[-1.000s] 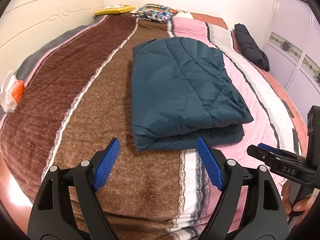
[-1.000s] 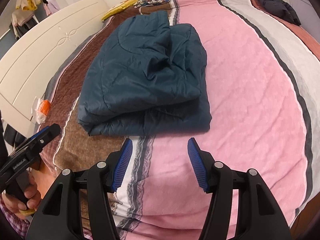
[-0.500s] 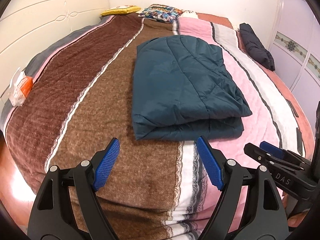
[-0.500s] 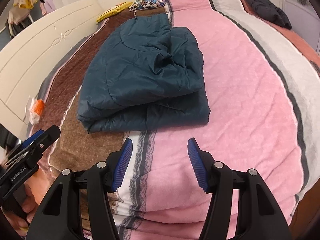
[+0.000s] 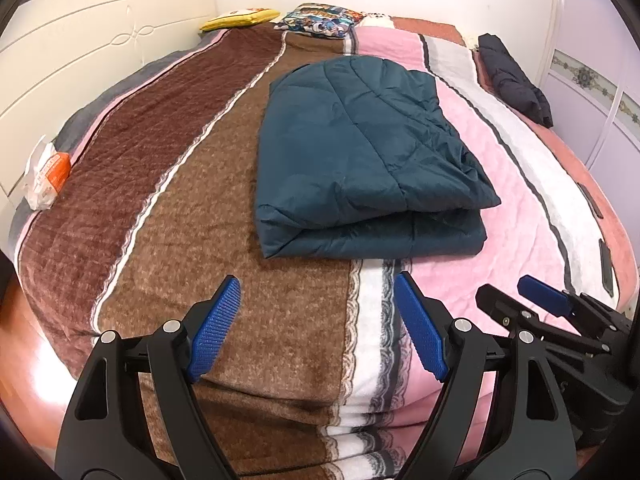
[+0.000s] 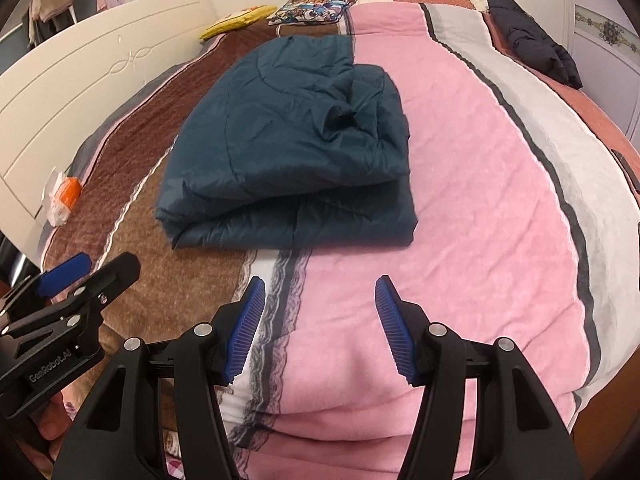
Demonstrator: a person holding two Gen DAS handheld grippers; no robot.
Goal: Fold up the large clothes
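**Folded jacket lies on the bed, both hand-held grippers empty in front of it**

A striped blanket in brown, white, pink and grey bands covers the bed. Along the far edge lie a yellow cushion at about 11 o'clock and a patterned pillow at 12 o'clock. A dark bundle of clothing sits at 2 o'clock near the lilac wardrobe doors. At 9 o'clock, against the white headboard, rests a white-and-orange packet. Nothing lies on the blanket between the grippers and the garment.

The teal quilted jacket is folded into a thick rectangle mid-bed, its doubled fold edge facing the cameras. In the left wrist view it lies at 12 o'clock, just beyond the left hand-held gripper and apart from it. In the right wrist view the jacket lies at 11 o'clock from the right hand-held gripper, also apart.

Both grippers tilt down toward the blanket near the bed's near edge, side by side. The left one's blue pads stand wide apart with nothing between them; the right one's jaws are parted less widely and also hold nothing. Part of a hand on the left gripper's handle shows at 8 o'clock in the right wrist view.
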